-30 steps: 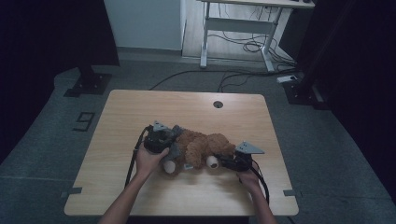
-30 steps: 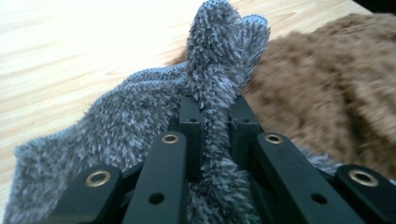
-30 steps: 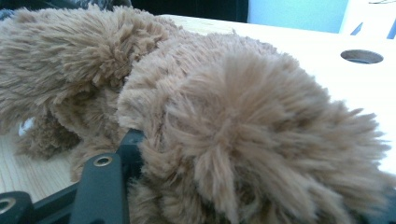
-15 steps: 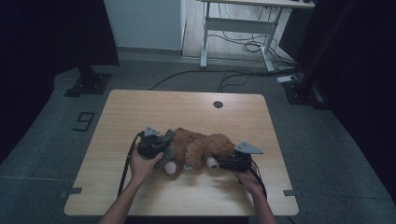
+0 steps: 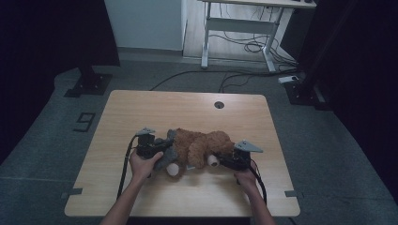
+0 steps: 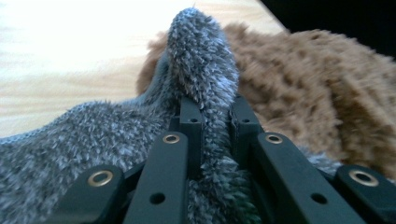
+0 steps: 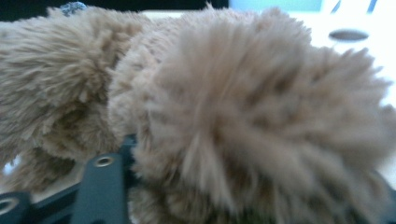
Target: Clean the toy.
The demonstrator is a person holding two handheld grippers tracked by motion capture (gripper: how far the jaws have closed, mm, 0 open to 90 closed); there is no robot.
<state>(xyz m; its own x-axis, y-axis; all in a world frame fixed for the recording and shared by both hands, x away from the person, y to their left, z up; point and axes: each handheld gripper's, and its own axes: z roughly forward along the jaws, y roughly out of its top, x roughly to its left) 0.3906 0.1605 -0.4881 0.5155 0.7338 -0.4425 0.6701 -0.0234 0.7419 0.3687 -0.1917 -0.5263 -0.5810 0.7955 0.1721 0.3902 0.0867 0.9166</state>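
a soft, light brown plush with a grey cloth lies at the surface's 6 o'clock edge, the left gripper jaws pinching the cloth, the right gripper jaws just closing around limp fur, so grip deep folds.

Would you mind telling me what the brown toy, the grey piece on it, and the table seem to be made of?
The brown toy looks like long-pile plush, shaggy and matte, with loose tufts. The grey piece seems a shorter fleece-like fabric, its flecked fibres standing up where the left gripper pinches it. The table looks like light wood or wood-look laminate, smooth with faint grain.
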